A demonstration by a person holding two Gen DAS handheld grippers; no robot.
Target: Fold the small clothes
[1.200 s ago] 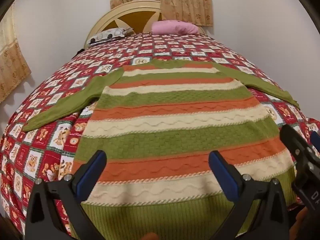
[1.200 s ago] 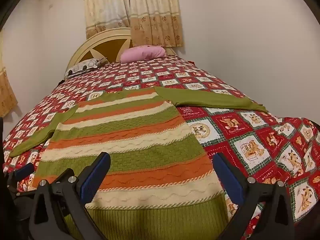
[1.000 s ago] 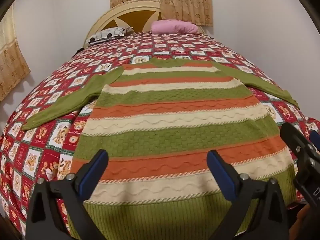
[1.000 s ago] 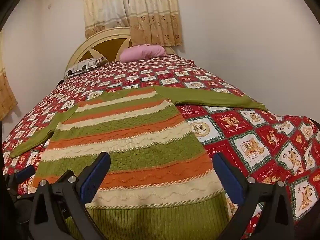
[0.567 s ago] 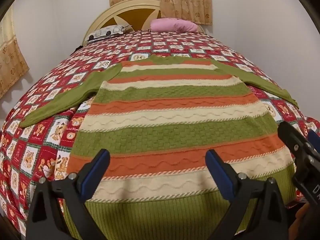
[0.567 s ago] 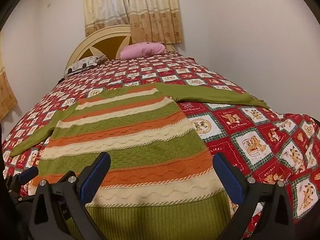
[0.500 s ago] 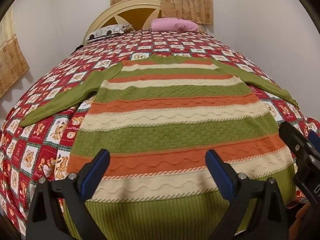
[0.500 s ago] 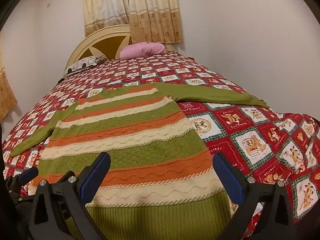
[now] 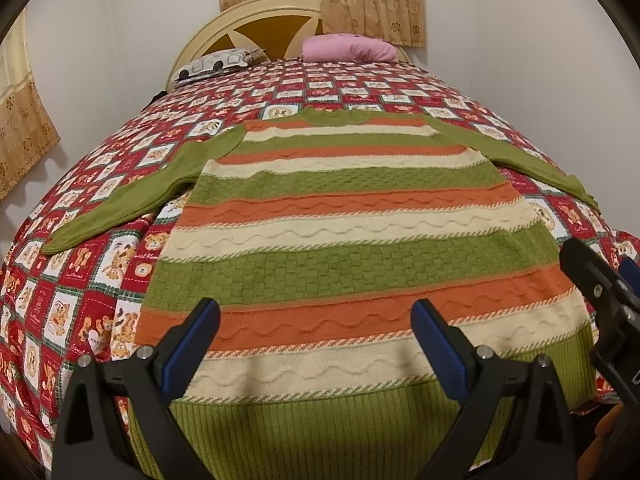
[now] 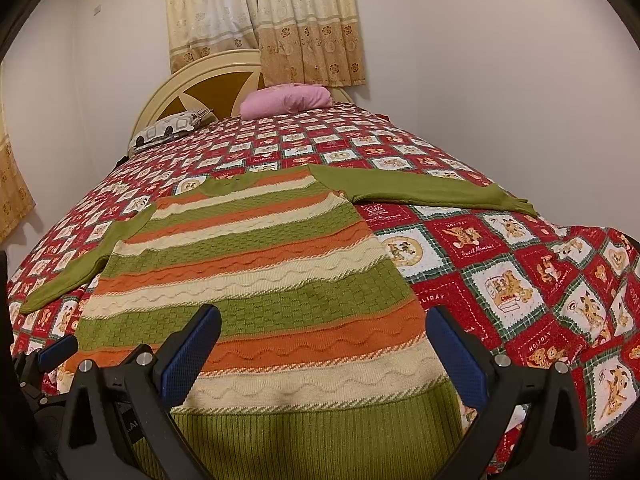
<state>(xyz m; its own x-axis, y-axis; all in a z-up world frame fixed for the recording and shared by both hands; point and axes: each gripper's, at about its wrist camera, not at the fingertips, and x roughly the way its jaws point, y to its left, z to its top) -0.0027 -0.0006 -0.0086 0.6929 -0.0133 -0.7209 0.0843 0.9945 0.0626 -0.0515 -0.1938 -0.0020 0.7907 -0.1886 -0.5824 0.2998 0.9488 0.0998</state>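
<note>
**Both grippers spread wide over the sweater hem**

Fingers (image 9: 438,340) of the left gripper (image 9: 316,334) are splayed far apart, blue pads facing each other across a wide gap, and nothing sits between them. Same story on the right gripper (image 10: 324,340): its fingers (image 10: 192,350) stand well apart, gripping nothing. Both tools hang above the bed's near edge, side by side. In the left wrist view the right gripper's black frame pokes in at 3 o'clock, and in the right wrist view a blue pad of the left gripper shows at 9 o'clock.

And there's the striped sweater (image 9: 352,240), laid out flat on the bedspread (image 9: 80,280), bands of green, orange and cream running across it. Its ribbed green hem (image 10: 312,436) lies nearest, at 6 o'clock, right below both pairs of fingers and draping over the mattress edge; whether any pad touches the knit I cannot tell. The collar (image 9: 334,117) points away to 12 o'clock. One green sleeve (image 9: 132,196) stretches out toward 9 o'clock, and the other sleeve (image 10: 424,192) reaches off to 3 o'clock, both flat on the red teddy-bear patchwork.

Up at 12 o'clock, a pink pillow (image 10: 286,100) and a patterned pillow (image 10: 168,130) rest against the cream headboard (image 10: 200,80), with curtains (image 10: 272,20) hanging behind it.
</note>
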